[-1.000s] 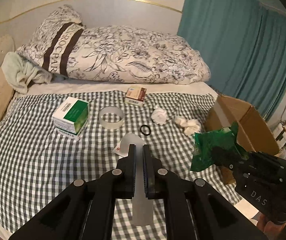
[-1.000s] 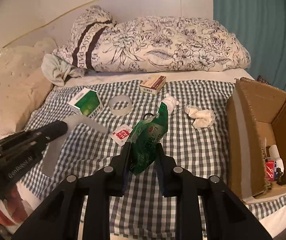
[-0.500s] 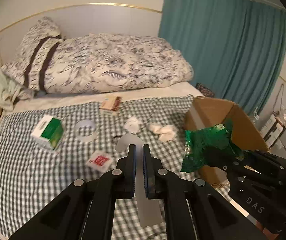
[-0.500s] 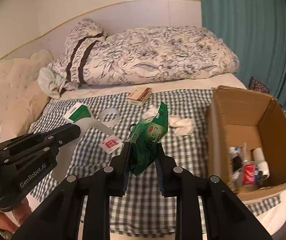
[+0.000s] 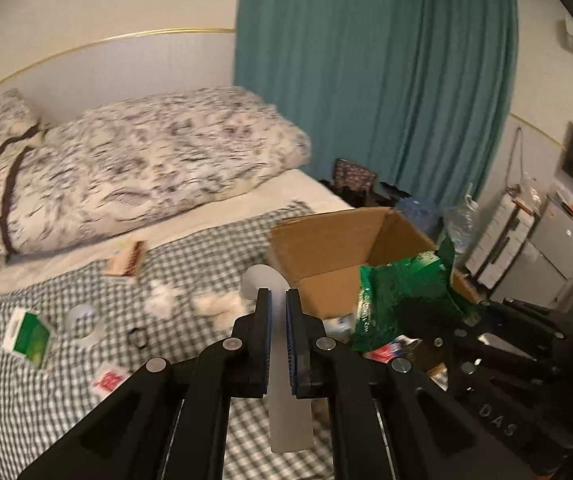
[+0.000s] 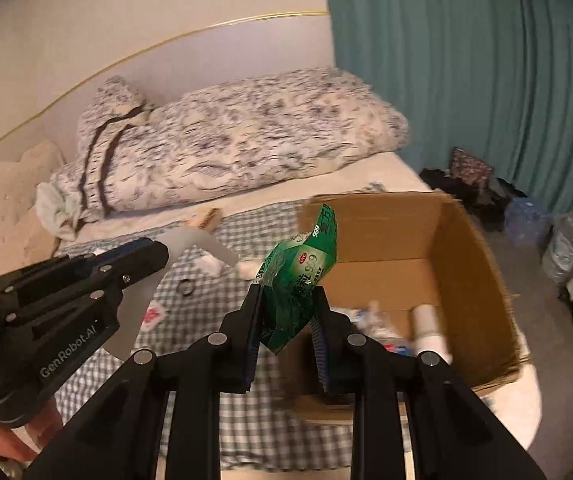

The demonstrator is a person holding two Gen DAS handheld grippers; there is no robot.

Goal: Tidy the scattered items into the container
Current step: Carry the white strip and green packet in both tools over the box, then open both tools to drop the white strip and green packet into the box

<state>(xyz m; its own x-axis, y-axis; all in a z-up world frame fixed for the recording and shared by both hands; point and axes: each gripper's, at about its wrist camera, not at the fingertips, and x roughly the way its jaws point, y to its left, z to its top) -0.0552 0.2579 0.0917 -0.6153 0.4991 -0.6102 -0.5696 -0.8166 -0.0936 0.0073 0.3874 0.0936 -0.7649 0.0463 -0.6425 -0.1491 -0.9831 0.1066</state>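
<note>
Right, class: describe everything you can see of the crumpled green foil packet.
The crumpled green foil packet is shiny, creased and bent, with white print, a small red logo and digits on its face. It stands roughly upright, its lower part pinched between the jaws of the right hand-held gripper, its top curling free. It hangs above the near edge of the open brown cardboard box, touching nothing but the gripper.

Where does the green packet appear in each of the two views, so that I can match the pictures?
Left wrist: green packet at centre right, held by the right gripper.
Right wrist: green packet at centre, between the fingers.
Shared landmark: cardboard box behind it.
</note>
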